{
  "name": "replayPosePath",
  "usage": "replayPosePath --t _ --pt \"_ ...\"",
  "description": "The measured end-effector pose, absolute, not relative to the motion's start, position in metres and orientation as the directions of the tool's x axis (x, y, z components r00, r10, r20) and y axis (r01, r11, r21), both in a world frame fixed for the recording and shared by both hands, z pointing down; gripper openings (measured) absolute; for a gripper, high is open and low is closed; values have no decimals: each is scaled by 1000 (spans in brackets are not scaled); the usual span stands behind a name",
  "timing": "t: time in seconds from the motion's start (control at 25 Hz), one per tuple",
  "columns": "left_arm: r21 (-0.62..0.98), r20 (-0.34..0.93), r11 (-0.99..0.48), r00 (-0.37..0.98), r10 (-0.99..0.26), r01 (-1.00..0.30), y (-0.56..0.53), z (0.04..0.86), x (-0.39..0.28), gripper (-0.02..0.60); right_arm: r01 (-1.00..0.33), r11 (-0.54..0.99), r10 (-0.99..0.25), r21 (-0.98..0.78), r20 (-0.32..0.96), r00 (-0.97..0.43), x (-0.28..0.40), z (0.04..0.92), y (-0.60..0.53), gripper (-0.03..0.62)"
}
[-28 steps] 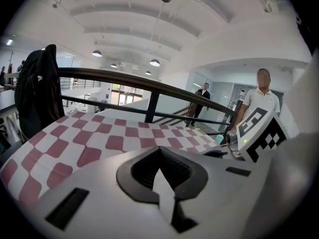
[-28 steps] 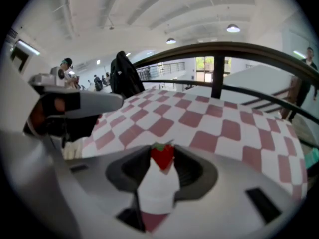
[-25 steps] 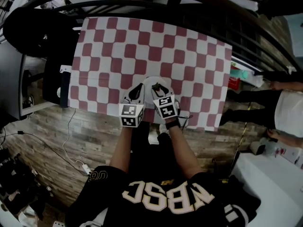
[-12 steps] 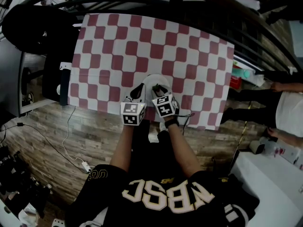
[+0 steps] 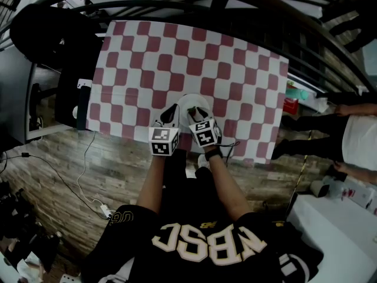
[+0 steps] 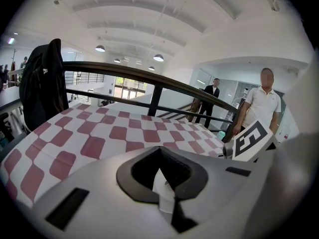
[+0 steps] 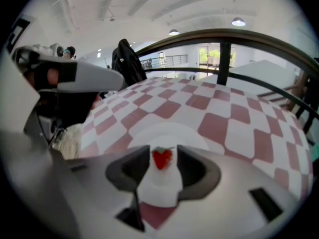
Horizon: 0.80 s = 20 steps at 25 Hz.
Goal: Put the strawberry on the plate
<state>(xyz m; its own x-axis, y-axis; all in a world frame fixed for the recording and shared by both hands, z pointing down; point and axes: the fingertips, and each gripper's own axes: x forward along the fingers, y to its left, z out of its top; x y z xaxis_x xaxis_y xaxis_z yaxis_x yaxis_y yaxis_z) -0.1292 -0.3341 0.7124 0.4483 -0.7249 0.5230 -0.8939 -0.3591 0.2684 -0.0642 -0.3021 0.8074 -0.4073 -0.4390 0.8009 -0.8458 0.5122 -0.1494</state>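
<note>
Over the plate (image 5: 187,101) at the table's (image 5: 177,52) 6 o'clock edge, my right gripper (image 7: 163,156) clasps the strawberry (image 7: 162,159), which I judge not yet set down. At its 9 o'clock, my left gripper (image 6: 160,177) hangs slightly parted, empty.

There is one strawberry (image 7: 162,158), one white plate (image 7: 167,132), one checkered tablecloth (image 5: 177,58) and one black jacket (image 6: 42,83). There are two grippers, the left gripper (image 5: 170,114) and the right gripper (image 5: 198,112), and two bystanders (image 6: 262,101).
</note>
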Motion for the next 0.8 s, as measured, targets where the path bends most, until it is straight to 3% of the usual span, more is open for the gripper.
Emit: replayPosePath --t 0.36,0.64,0.8 --pt "214 440 -380 436 -785 -900 -347 651 -120 12 -841 519 -524 -154 719 -455 -41 735 -326 160" --pt "143 304 -396 421 -854 -907 -362 571 -101 12 -848 518 -684 -110 542 -488 -18 642 -356 153" --pt "124 218 -406 424 -879 -906 -359 525 -87 12 -851 519 -751 -80 433 -499 -5 587 -364 117"
